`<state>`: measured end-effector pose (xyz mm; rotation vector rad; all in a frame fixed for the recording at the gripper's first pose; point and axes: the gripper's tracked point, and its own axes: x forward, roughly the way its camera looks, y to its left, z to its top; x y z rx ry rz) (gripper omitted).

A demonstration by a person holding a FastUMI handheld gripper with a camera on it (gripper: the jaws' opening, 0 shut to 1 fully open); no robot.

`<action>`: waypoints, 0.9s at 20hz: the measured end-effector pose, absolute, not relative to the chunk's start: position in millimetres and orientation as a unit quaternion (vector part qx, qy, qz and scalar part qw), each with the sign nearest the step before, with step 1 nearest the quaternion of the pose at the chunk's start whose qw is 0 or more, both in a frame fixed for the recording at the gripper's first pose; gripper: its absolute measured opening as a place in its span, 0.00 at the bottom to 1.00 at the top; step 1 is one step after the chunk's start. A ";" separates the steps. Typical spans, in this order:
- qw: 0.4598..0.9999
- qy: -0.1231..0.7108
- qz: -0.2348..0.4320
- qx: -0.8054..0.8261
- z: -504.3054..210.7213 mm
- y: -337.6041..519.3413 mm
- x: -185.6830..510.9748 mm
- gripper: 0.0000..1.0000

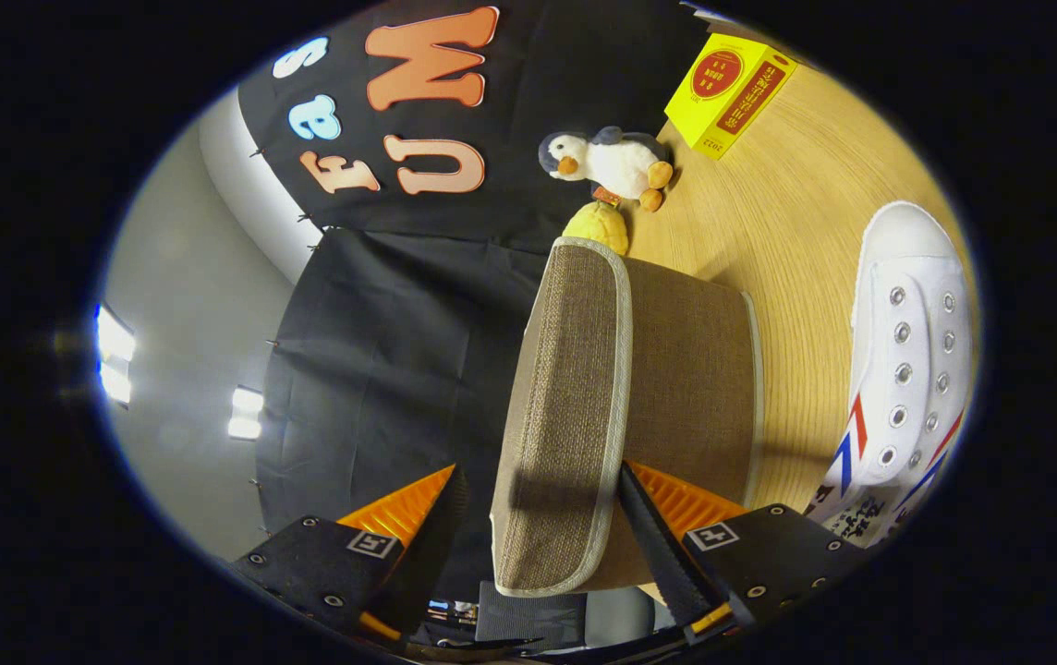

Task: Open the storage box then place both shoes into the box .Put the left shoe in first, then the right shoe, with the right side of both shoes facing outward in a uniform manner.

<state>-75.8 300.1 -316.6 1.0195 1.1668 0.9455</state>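
In the gripper view, which is rolled so that the wooden table [796, 231] runs up the right side of the frame, the storage box [686, 379] sits in the centre, a container covered in coarse brown woven fabric with pale grey piping along its edges. Its lid [565, 416], of the same brown weave and pale trim, stands between the two fingers of the gripper [542, 517] at the lower centre; the lid looks lifted away from the box body, hinged along one side. The fingers are spread apart: the one at the lower right lies against the inner face of the lid, while the one at the lower left stands clear of it with a gap, so the lid is not pinched. At the right edge of the frame a white canvas shoe [907, 369] lies on the table beside the box, with metal eyelets, no laces visible, and red and blue diagonal stripes on its side; small printing near its sole is too blurred to read. Beyond the box, in the upper centre, a penguin plush toy [612, 162] lies on the table with a yellow plush object [598, 226] just below it. At the upper right stands a yellow carton [730, 92] bearing a red round emblem and red characters, too small to make out.
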 end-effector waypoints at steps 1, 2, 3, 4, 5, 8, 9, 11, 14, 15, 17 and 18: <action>0.613 0.504 0.411 0.448 -314.4 297.9 -74.8 0.97; 0.611 0.502 0.406 0.458 -310.6 295.8 -74.2 0.97; 0.611 0.498 0.401 0.467 -308.0 292.5 -70.9 0.94; 0.611 0.492 0.398 0.476 -305.2 285.9 -68.6 0.91; 0.611 0.487 0.393 0.485 -303.4 283.2 -65.1 0.81; 0.619 0.489 0.381 0.482 -310.6 280.9 -65.1 0.54; 0.622 0.492 0.378 0.476 -312.4 281.7 -66.6 0.39; 0.634 0.492 0.368 0.469 -313.8 281.1 -63.9 0.16; 0.633 0.447 0.374 0.509 -273.1 282.7 -52.2 0.00; 0.641 0.440 0.376 0.505 -266.2 286.1 -52.8 0.01; 0.654 0.430 0.389 0.485 -250.9 297.9 -55.8 0.00; 0.665 0.432 0.392 0.466 -251.6 302.7 -57.9 0.00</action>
